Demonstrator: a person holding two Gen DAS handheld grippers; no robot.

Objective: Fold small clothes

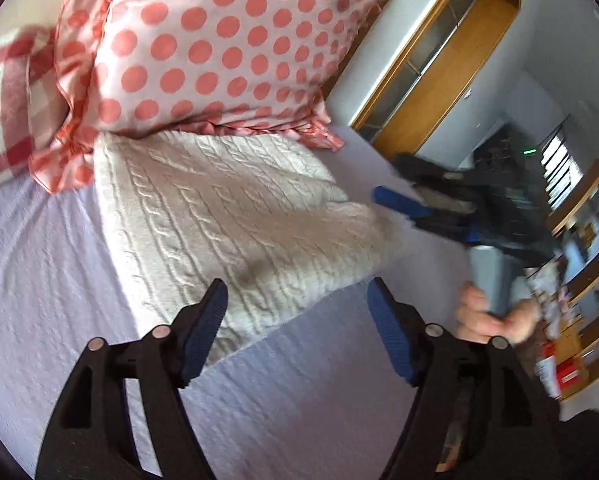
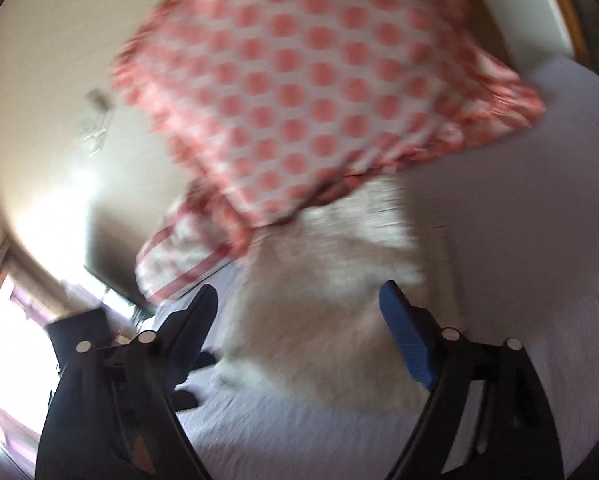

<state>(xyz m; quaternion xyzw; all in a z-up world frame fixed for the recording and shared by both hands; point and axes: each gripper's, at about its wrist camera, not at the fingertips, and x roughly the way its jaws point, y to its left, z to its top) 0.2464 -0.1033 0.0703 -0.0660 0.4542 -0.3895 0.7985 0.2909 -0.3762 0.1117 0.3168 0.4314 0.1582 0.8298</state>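
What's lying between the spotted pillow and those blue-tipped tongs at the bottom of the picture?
A folded cream cable-knit sweater lies on the bedsheet between the polka-dot pillow and the open left tongs, seen clearly in the left wrist view.

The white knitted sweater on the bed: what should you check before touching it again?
1. White knitted sweater lies folded on the bed sheet: ok.
2. Left hand-held gripper open, nothing held: ok.
3. Right hand-held gripper open, nothing held: ok.
4. Polka-dot pillow clear of the sweater: not ok, it overlaps the far edge.
5. Fold edges even: cannot tell, right view is blurred.
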